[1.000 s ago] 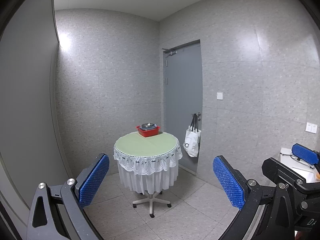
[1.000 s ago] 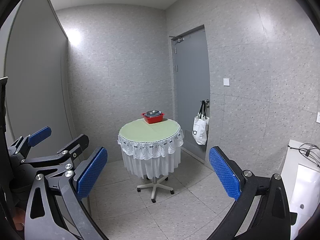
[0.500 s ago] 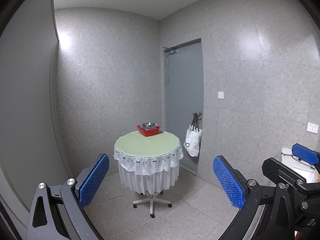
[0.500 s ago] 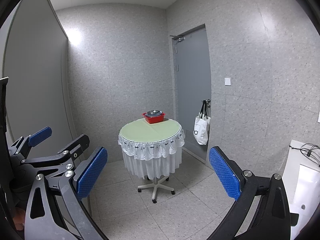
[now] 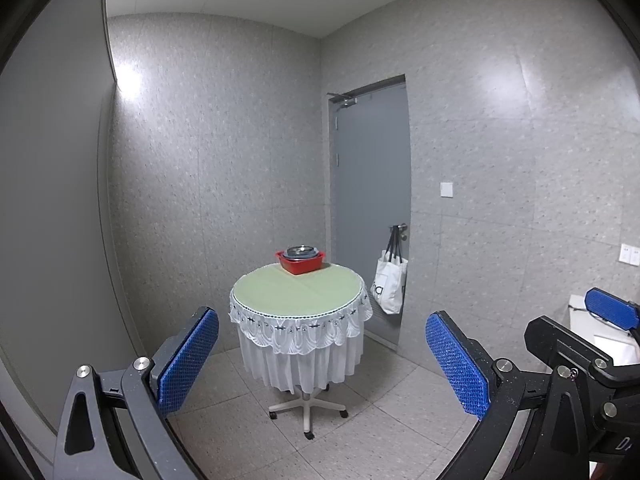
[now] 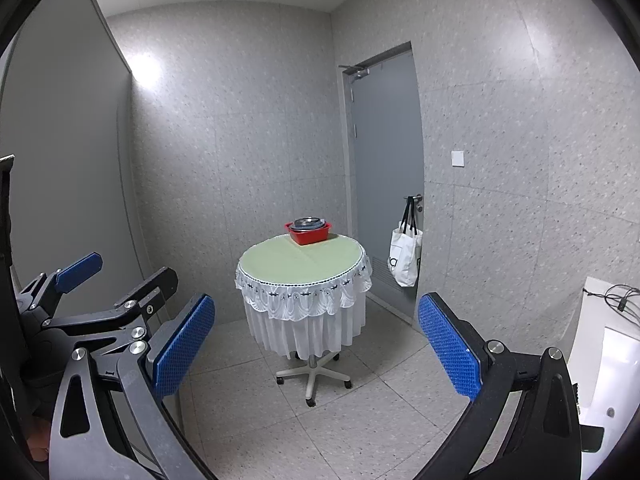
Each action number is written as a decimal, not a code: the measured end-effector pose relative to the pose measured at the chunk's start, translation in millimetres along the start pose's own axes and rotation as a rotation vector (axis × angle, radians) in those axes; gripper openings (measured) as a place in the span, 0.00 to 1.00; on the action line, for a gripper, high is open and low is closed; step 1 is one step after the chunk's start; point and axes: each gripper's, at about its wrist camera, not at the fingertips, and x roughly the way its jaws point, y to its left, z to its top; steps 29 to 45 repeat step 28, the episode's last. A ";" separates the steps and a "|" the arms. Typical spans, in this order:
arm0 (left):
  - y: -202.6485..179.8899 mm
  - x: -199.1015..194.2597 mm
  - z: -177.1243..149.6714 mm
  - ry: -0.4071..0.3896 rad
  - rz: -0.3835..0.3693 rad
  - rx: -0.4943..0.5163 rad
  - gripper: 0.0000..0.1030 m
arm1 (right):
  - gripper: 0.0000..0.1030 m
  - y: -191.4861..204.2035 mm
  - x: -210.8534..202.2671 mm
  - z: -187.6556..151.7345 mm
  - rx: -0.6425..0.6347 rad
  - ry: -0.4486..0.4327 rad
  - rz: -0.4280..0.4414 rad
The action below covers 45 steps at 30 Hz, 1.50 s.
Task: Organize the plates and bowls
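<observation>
Both grippers hang well back from the table (image 5: 298,286), with open floor between them and it. The left gripper (image 5: 322,354) sits at the bottom of the left wrist view, its blue pads (image 5: 188,358) spread wide and nothing between them; the table stands in the gap, far beyond. The right gripper (image 6: 316,344) fills the bottom of the right wrist view the same way, jaws spread wide and empty. In the left wrist view, part of the right gripper shows at the lower right edge; in the right wrist view, the left gripper shows at the lower left edge. The round table stands at frame centre in both views, on a wheeled star base (image 5: 306,408), covered by a pale green top and a white lace-edged cloth (image 5: 300,342) that drapes down the sides. A red basin (image 5: 300,262) sits on the far edge of the tabletop, holding a stack of dishes (image 5: 301,251); a metal bowl lies on top, and what is under it is too small to tell. Right of the table is a grey door (image 5: 370,200), and a white tote bag (image 5: 390,284) hangs from its handle. A wall switch (image 5: 446,189) is set right of the door. A white unit with cables (image 6: 608,344) shows at the right edge of the right wrist view.
</observation>
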 end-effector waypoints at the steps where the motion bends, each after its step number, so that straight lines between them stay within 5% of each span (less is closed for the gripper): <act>1: 1.0 2.8 0.3 0.001 0.000 0.000 1.00 | 1.00 -0.3 -0.3 -0.1 0.000 0.000 0.001; 28: 44.5 77.5 12.8 -0.001 -0.007 0.012 1.00 | 1.00 20.1 53.3 12.0 0.013 0.017 -0.029; 45: 44.5 77.5 12.8 -0.001 -0.007 0.012 1.00 | 1.00 20.1 53.3 12.0 0.013 0.017 -0.029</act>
